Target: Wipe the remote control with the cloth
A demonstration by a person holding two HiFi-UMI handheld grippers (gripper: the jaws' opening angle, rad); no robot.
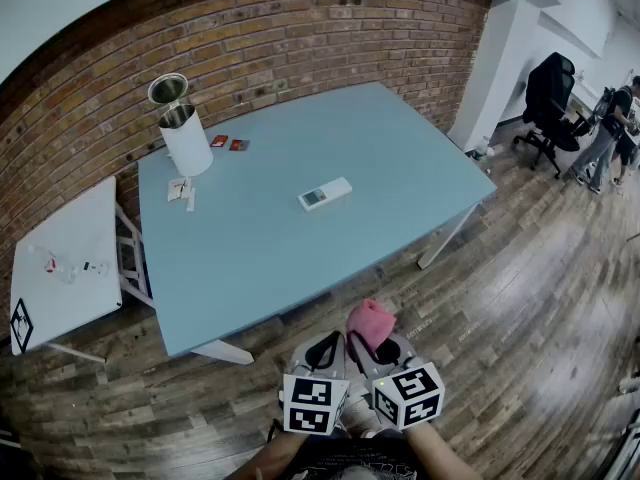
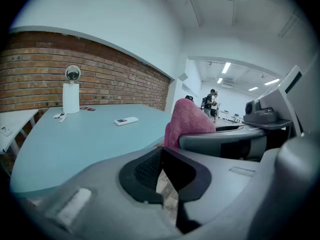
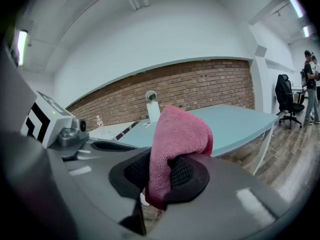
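A white remote control (image 1: 325, 194) lies near the middle of the light blue table (image 1: 260, 258), also seen far off in the left gripper view (image 2: 125, 120). Both grippers hang side by side over the wooden floor in front of the table's near edge. My right gripper (image 1: 376, 346) is shut on a pink cloth (image 1: 370, 325), which sticks up folded from between its pads (image 3: 172, 156). My left gripper (image 1: 325, 352) is shut with nothing in it (image 2: 161, 170); the pink cloth (image 2: 187, 121) shows just to its right.
A white cylinder with a metal cup (image 1: 183, 128) stands at the table's far left corner, with small red cards (image 1: 229, 143) and white bits (image 1: 181, 190) near it. A small white side table (image 1: 65, 268) stands left. An office chair (image 1: 550, 98) and people (image 1: 610, 133) are far right.
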